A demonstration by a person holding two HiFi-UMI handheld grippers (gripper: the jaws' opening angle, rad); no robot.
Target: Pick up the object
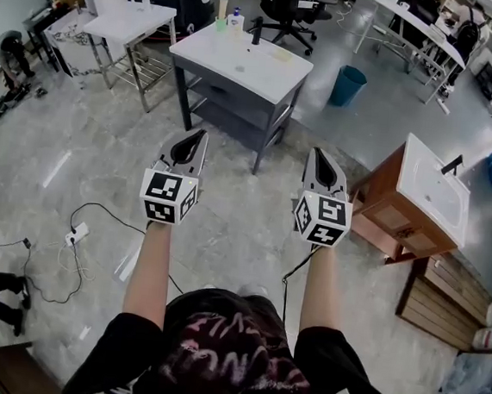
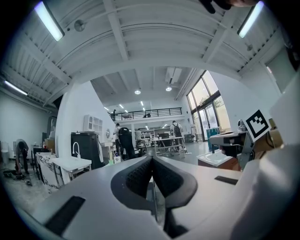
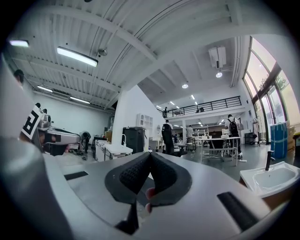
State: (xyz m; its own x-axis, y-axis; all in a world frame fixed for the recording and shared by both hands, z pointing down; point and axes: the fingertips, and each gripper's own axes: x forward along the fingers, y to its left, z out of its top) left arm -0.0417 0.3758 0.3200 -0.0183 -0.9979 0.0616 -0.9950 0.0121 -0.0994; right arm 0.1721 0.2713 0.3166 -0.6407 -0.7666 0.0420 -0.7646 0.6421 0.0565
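I hold both grippers level at chest height over the floor, side by side. The pads of my left gripper (image 1: pixel 202 133) (image 2: pixel 151 158) meet at the tip, so it is shut with nothing in it. My right gripper (image 1: pixel 316 152) (image 3: pixel 150 153) is shut in the same way and holds nothing. Ahead of both stands a grey vanity with a white top (image 1: pixel 242 61). At its far edge are a small bottle (image 1: pixel 236 18), a beige cup (image 1: pixel 222 9) and a black tap (image 1: pixel 257 30). A flat yellowish thing (image 1: pixel 282 55) lies on its right side. All are well beyond the jaws.
A wooden vanity with a white basin (image 1: pixel 419 195) stands to the right, and a blue bin (image 1: pixel 348 85) behind. At the back left is a white table (image 1: pixel 129 20). A cable and power strip (image 1: pixel 76 234) lie on the floor at the left. People stand at the far tables.
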